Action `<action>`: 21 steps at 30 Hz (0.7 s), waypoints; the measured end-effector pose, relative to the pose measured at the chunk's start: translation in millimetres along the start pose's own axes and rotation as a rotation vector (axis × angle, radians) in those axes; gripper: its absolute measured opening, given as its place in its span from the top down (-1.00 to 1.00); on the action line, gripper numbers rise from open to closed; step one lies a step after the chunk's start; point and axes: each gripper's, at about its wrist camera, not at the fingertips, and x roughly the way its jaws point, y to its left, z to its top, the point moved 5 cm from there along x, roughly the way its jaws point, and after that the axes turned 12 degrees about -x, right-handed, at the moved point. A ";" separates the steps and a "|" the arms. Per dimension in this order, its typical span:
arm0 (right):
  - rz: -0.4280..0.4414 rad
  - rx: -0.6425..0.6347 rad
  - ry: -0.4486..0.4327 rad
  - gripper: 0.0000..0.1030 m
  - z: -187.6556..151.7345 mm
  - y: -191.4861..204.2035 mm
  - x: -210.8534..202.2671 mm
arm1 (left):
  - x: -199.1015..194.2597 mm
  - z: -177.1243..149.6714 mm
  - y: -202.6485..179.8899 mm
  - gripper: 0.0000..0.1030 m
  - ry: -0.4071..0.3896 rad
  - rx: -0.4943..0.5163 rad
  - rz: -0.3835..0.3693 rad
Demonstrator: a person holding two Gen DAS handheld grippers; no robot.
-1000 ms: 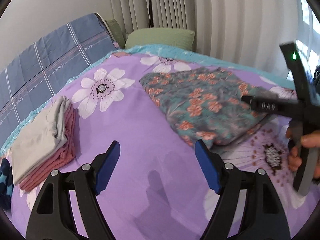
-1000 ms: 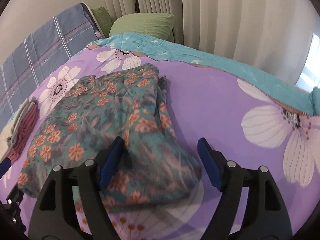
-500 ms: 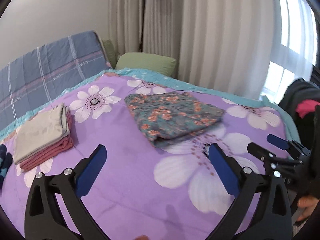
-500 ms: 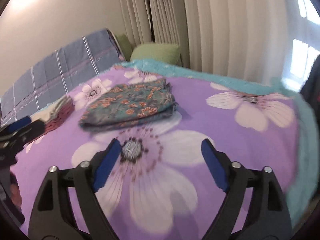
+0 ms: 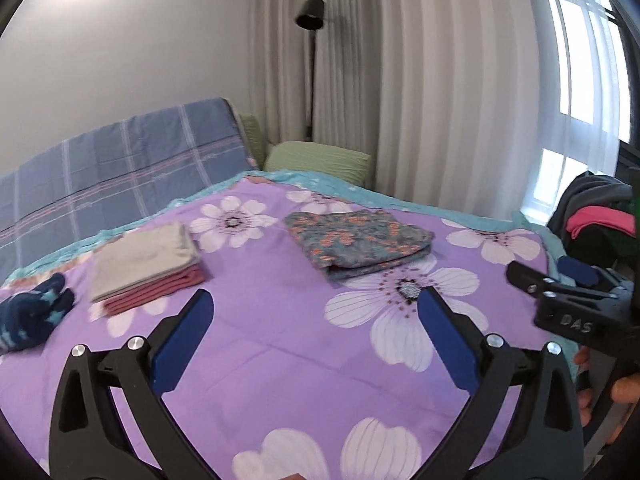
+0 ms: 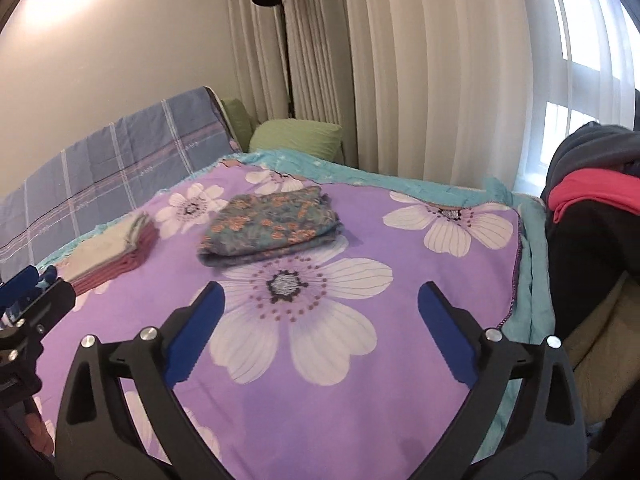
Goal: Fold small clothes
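Note:
A folded teal garment with orange flowers [image 5: 360, 242] lies on the purple flowered bedspread [image 5: 280, 344]; it also shows in the right wrist view [image 6: 272, 226]. My left gripper [image 5: 316, 340] is open and empty, held well back from the garment above the bedspread. My right gripper [image 6: 320, 332] is open and empty, also well short of the garment. The right gripper shows at the right edge of the left wrist view [image 5: 560, 284]. The left gripper shows at the left edge of the right wrist view [image 6: 28, 300].
A folded stack of grey and pink clothes [image 5: 146, 262] and dark blue star-patterned socks [image 5: 32, 316] lie at the left. A green pillow [image 5: 320, 158], plaid blanket [image 5: 120, 172], floor lamp [image 5: 312, 16] and curtains stand behind. Dark and pink clothes [image 6: 592, 208] are piled at the right.
Both grippers have pulled back and up from the floral garment, which now lies folded and far from the fingers. Both stay open and empty.

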 end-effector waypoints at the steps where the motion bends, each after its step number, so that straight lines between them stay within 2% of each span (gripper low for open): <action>1: 0.002 -0.010 -0.007 -0.93 -0.2 2.9 -4.3 | -3.1 -1.2 2.5 -0.97 -0.003 -0.006 0.004; 5: 0.018 -0.033 -0.008 -0.93 -0.8 12.9 -16.8 | -11.0 -8.4 10.4 -0.97 0.022 -0.032 -0.003; 11: 0.000 -0.080 -0.058 -0.94 4.9 23.9 -42.5 | -19.0 -11.8 9.2 -0.97 0.026 -0.012 0.052; 21: -0.035 -0.103 -0.085 -0.95 7.0 23.5 -58.8 | -31.2 -18.2 -6.6 -0.97 0.033 0.035 0.011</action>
